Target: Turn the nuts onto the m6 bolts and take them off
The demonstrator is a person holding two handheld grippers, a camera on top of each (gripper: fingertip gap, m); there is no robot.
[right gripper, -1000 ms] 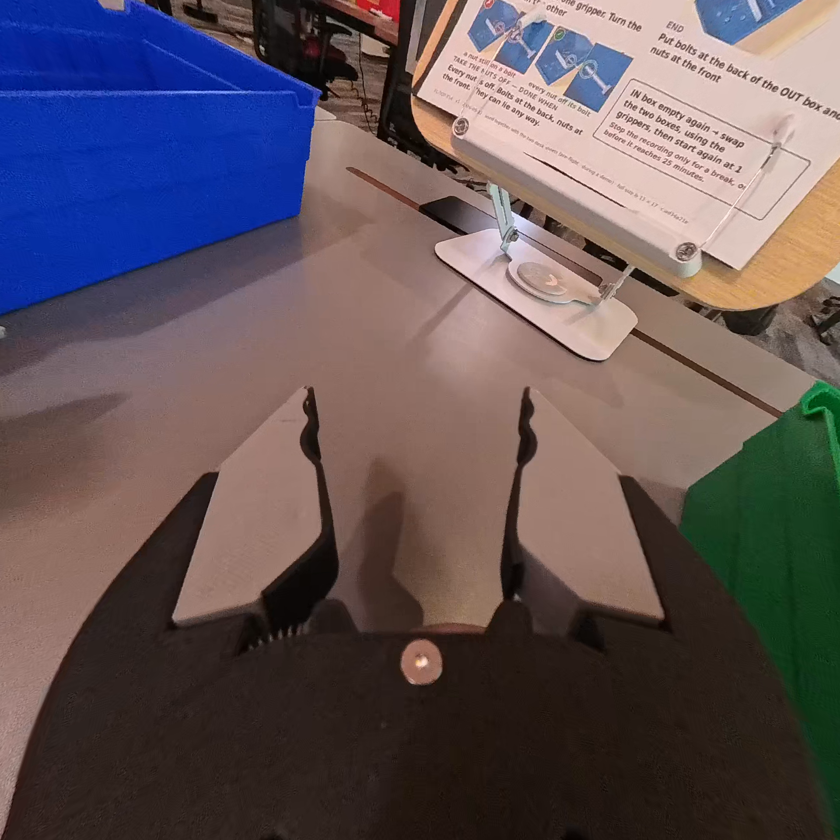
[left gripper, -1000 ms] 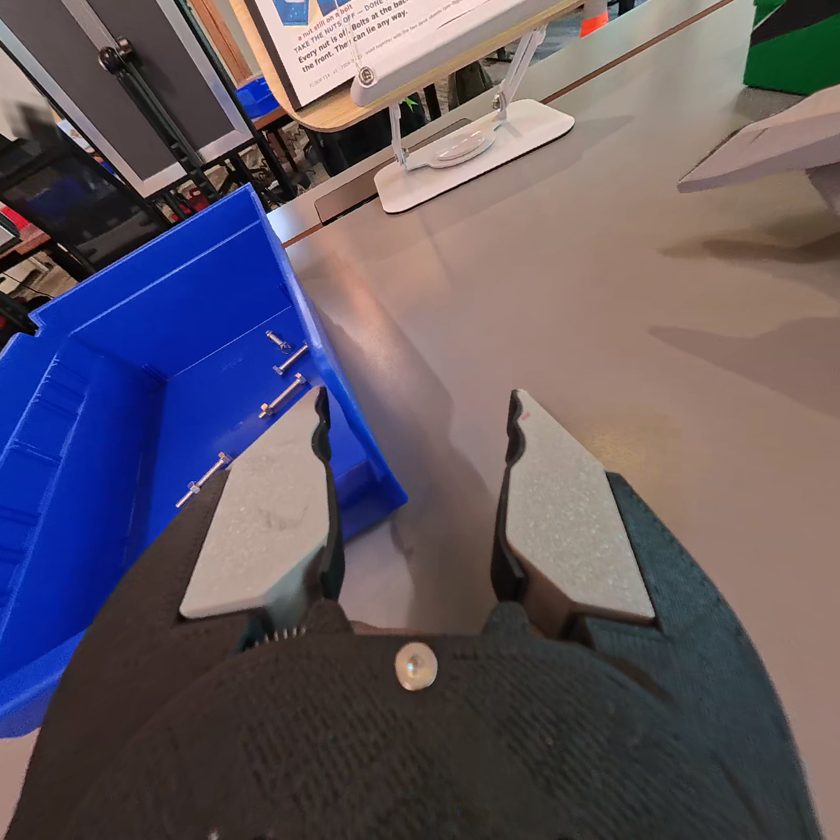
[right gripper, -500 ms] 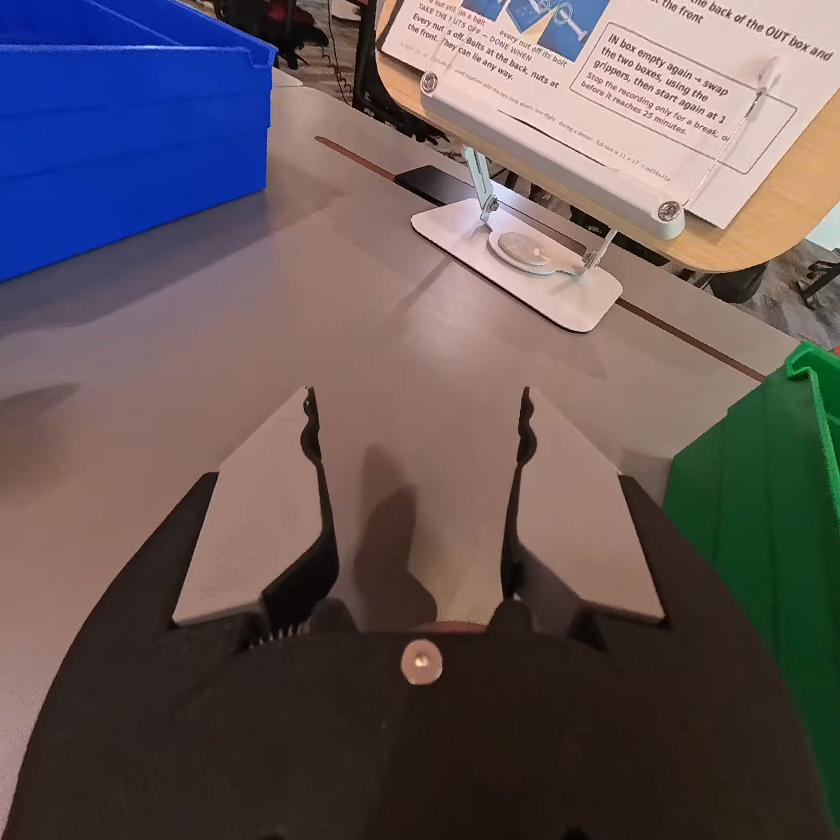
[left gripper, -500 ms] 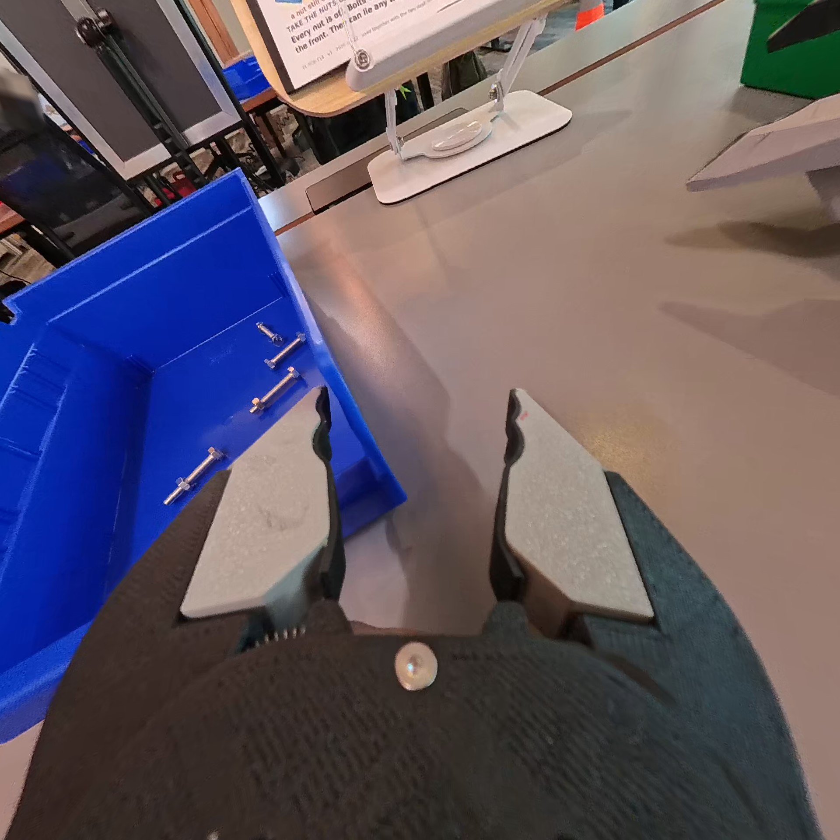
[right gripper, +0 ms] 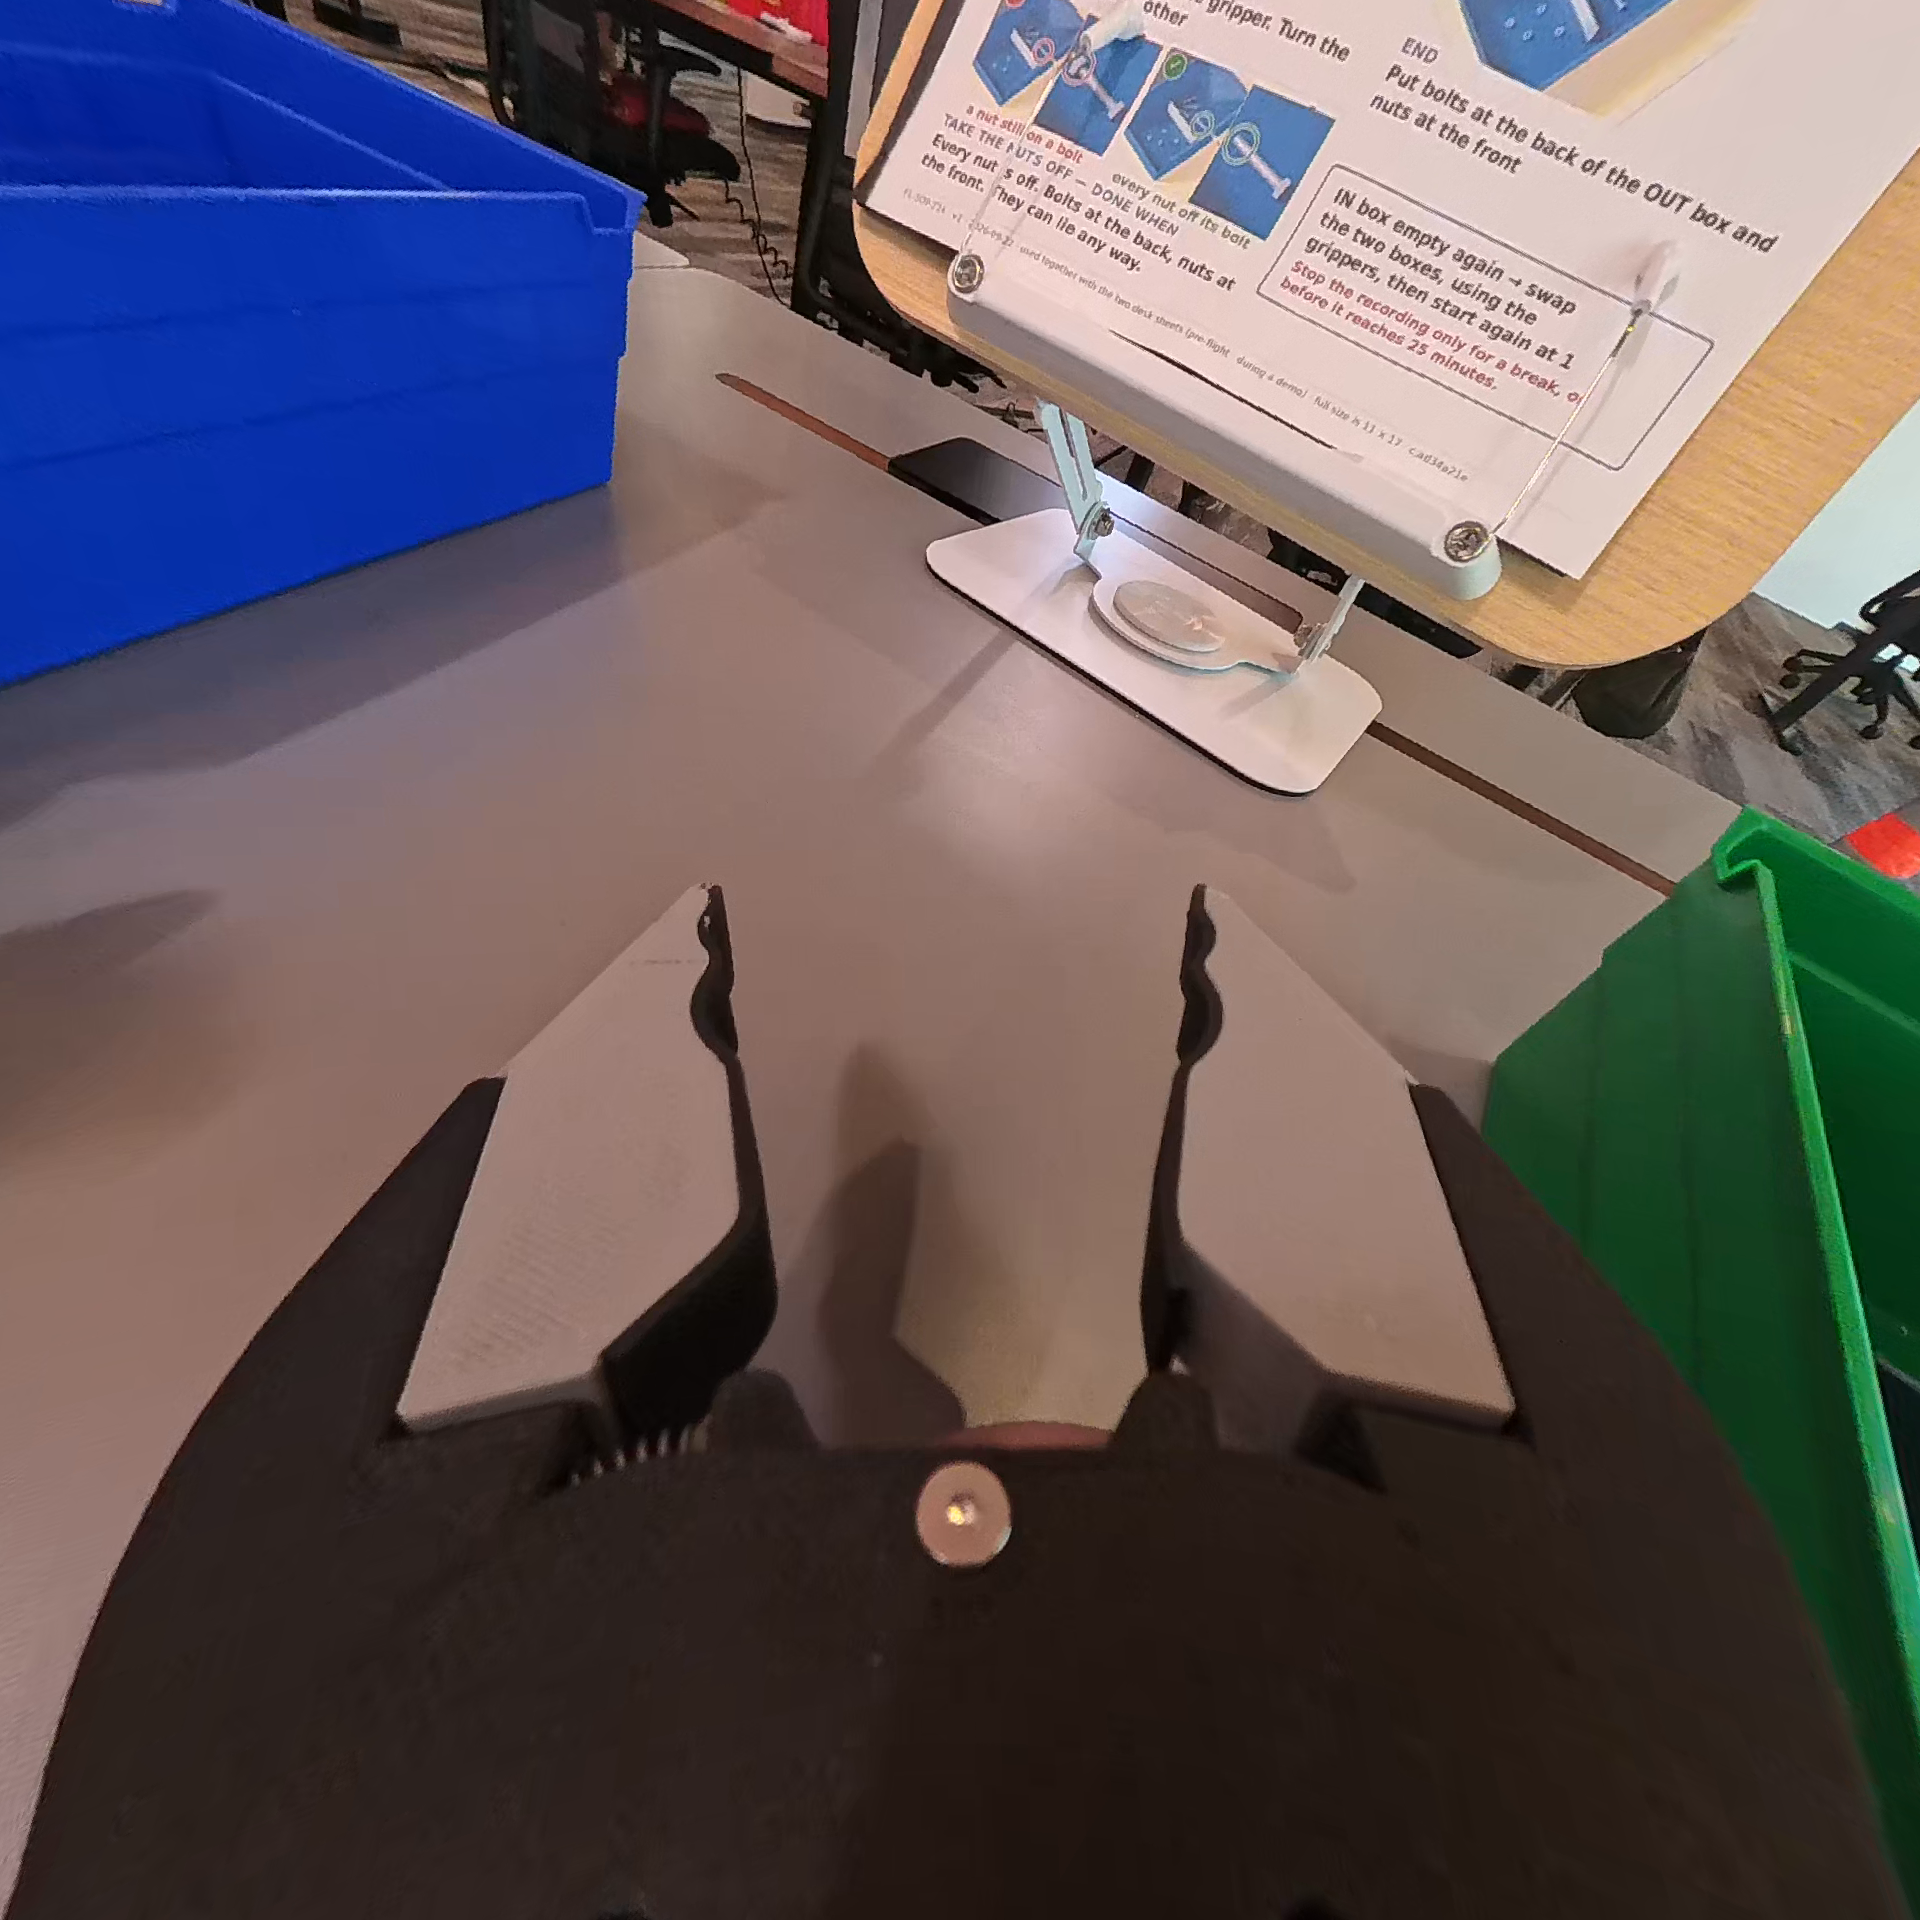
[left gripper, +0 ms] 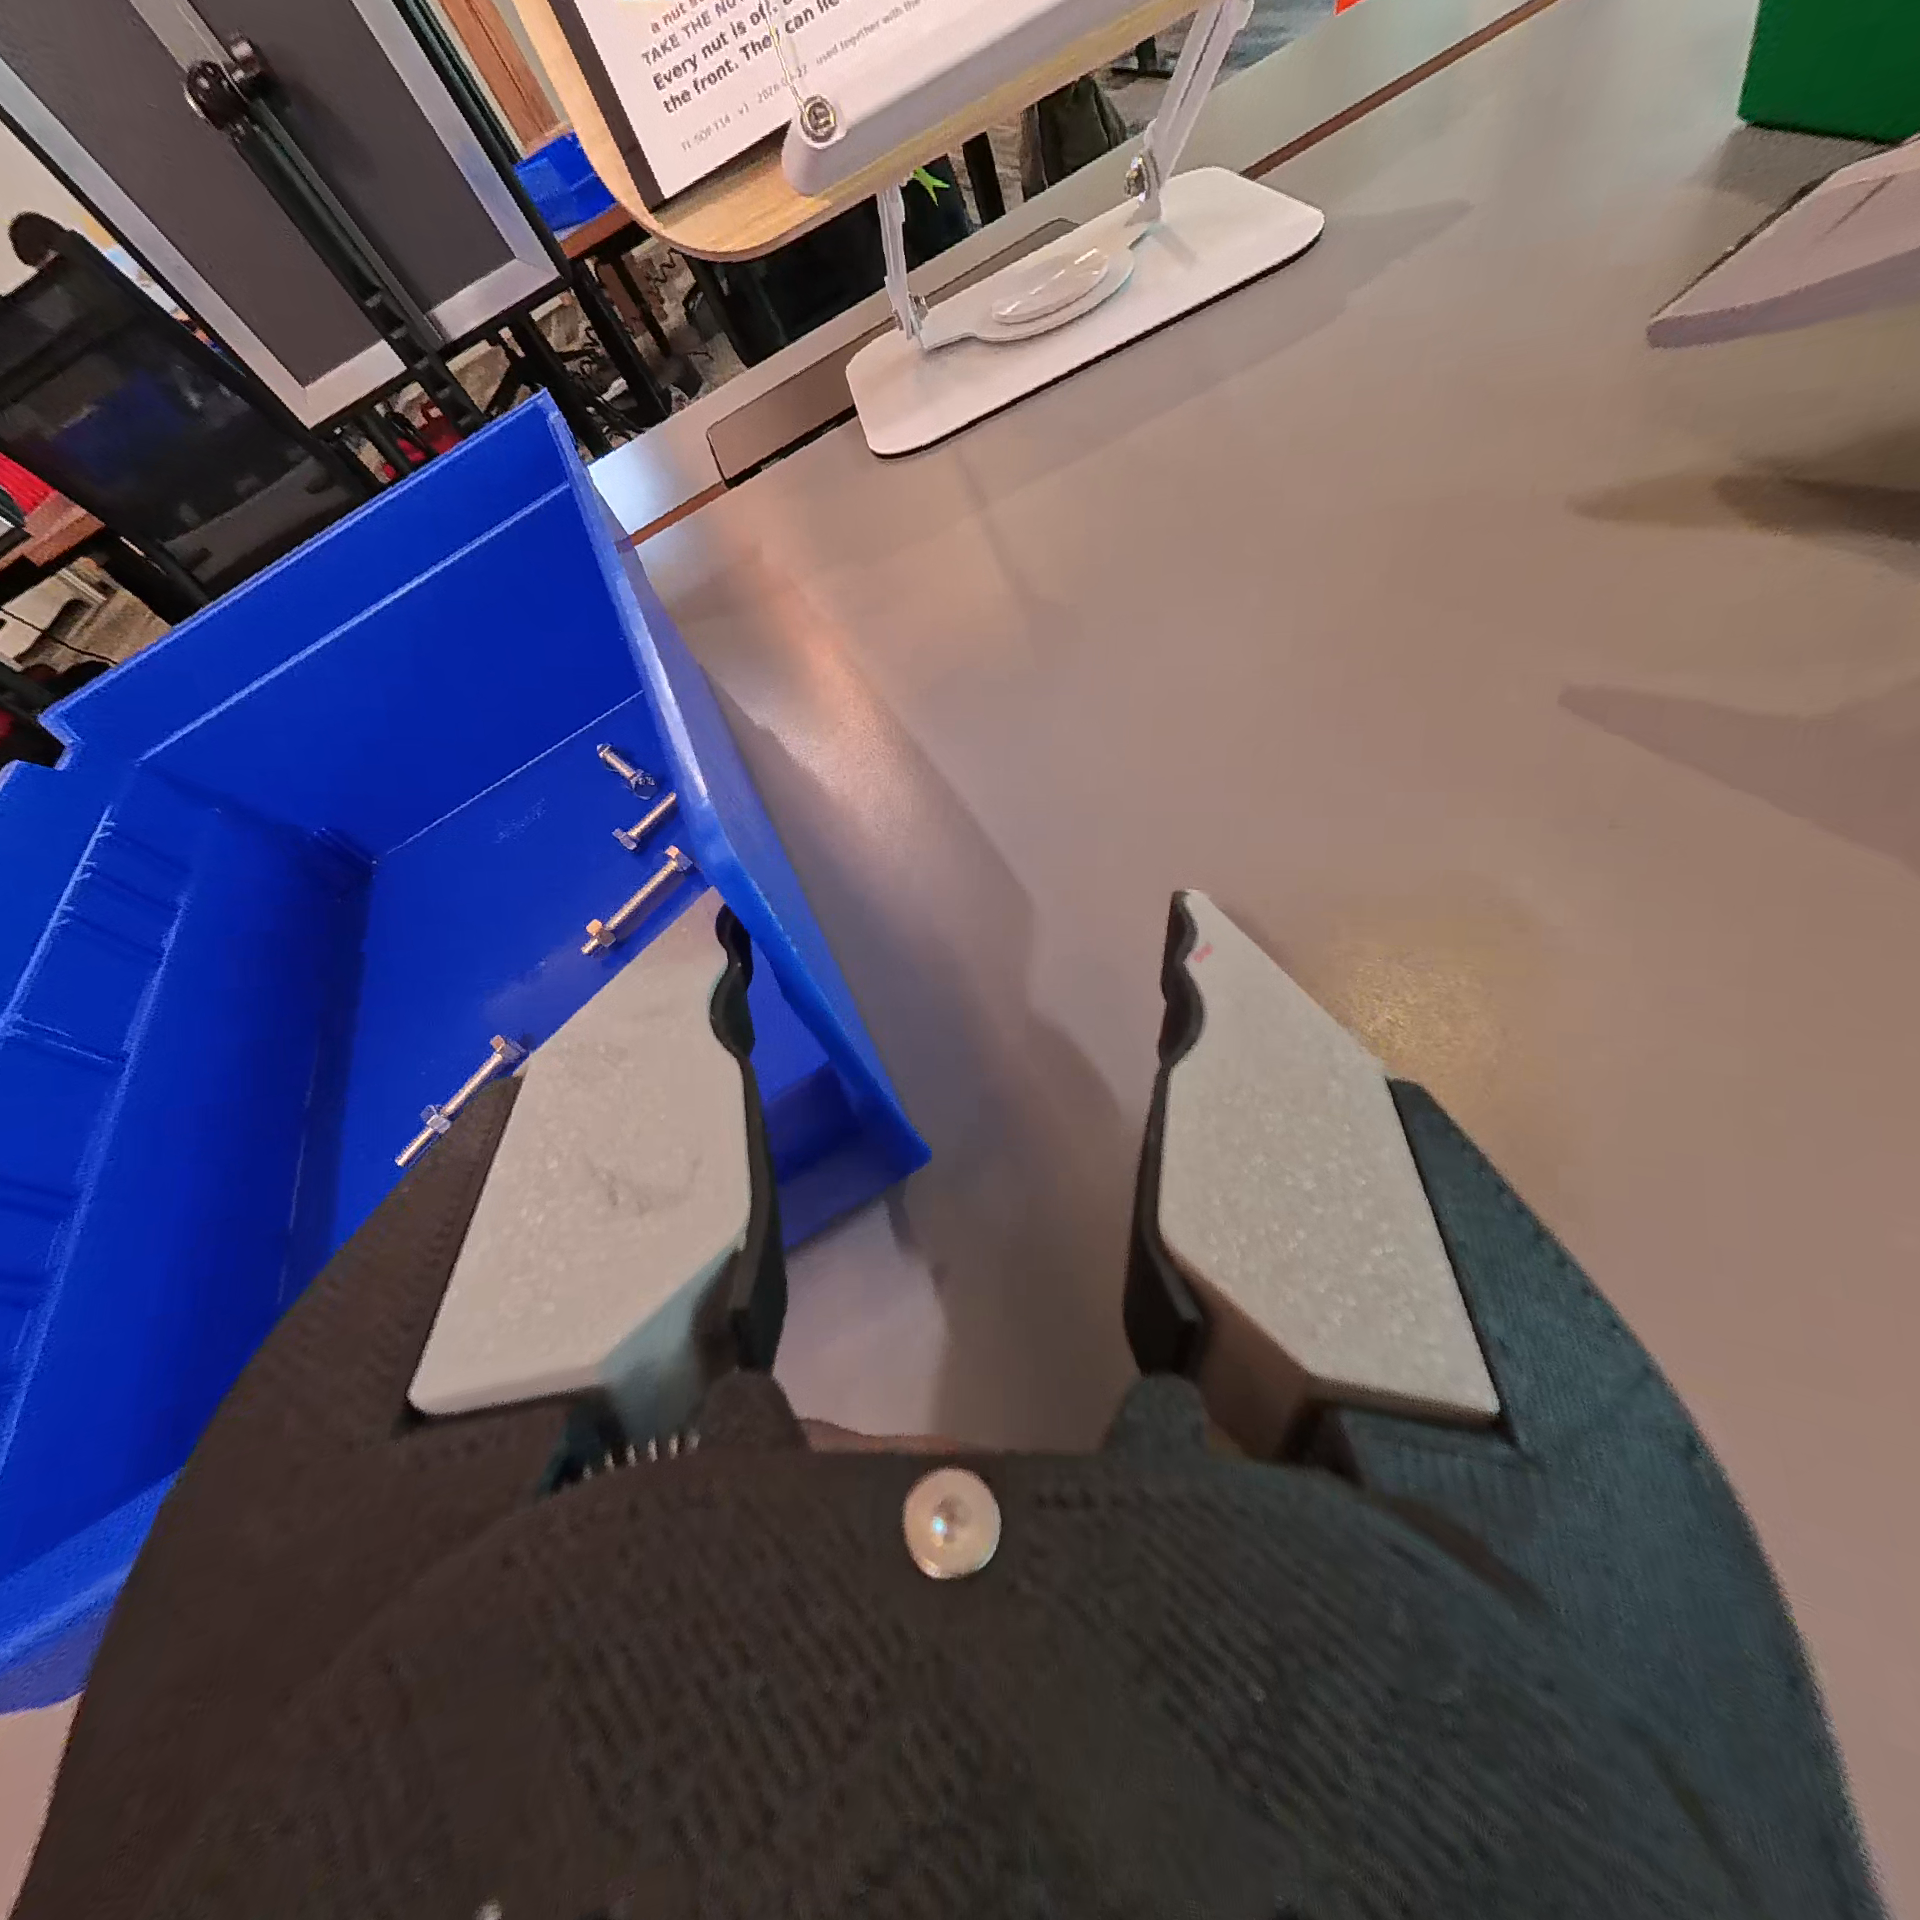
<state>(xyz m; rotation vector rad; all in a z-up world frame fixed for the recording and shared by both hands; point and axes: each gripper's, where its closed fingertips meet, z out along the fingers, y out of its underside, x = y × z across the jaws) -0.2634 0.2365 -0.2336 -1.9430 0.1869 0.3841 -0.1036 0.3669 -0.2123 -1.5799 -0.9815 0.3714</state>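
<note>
Presently: left tool (left gripper: 951,940), right tool (right gripper: 951,925) agape, empty; bolts (left gripper: 636,900) in blue bin (left gripper: 343,727), likely light, stiff, slippery; best gripped mid-shank.

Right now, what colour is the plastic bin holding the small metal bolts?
Blue plastic bin; seen best in the left wrist view.

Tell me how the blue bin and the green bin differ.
The blue bin sits by the left hand-held gripper; the green bin sits beside the right hand-held gripper. The blue bin's floor holds several bolts; the green bin's inside is mostly hidden. Both are plastic, on the grey table.
</note>
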